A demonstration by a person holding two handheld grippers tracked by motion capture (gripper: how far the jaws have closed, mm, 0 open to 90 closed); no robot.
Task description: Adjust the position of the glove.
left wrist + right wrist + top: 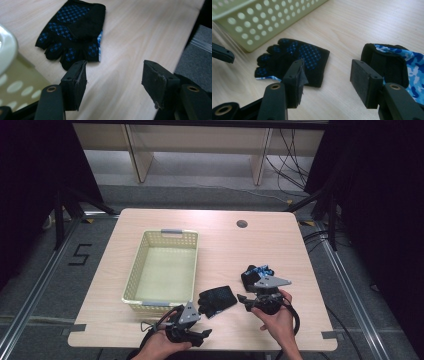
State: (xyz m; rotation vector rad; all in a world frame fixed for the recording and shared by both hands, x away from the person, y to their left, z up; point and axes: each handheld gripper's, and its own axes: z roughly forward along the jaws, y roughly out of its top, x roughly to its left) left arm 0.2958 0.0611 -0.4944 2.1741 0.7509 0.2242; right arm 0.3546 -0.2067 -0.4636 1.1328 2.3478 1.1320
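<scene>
A black fingerless glove with blue grip dots lies flat on the table, just right of the basket's near corner. It lies ahead of the jaws in the left gripper view and in the right gripper view. A second glove, black with blue camouflage, sits crumpled a little farther right. My left gripper is near the table's front edge, open over bare wood. My right gripper is open between the two gloves, holding nothing.
A pale yellow perforated basket stands empty left of centre, close to the left gripper and beyond the flat glove. A round cable hole is at the table's far side. The table's front edge runs just below both hands.
</scene>
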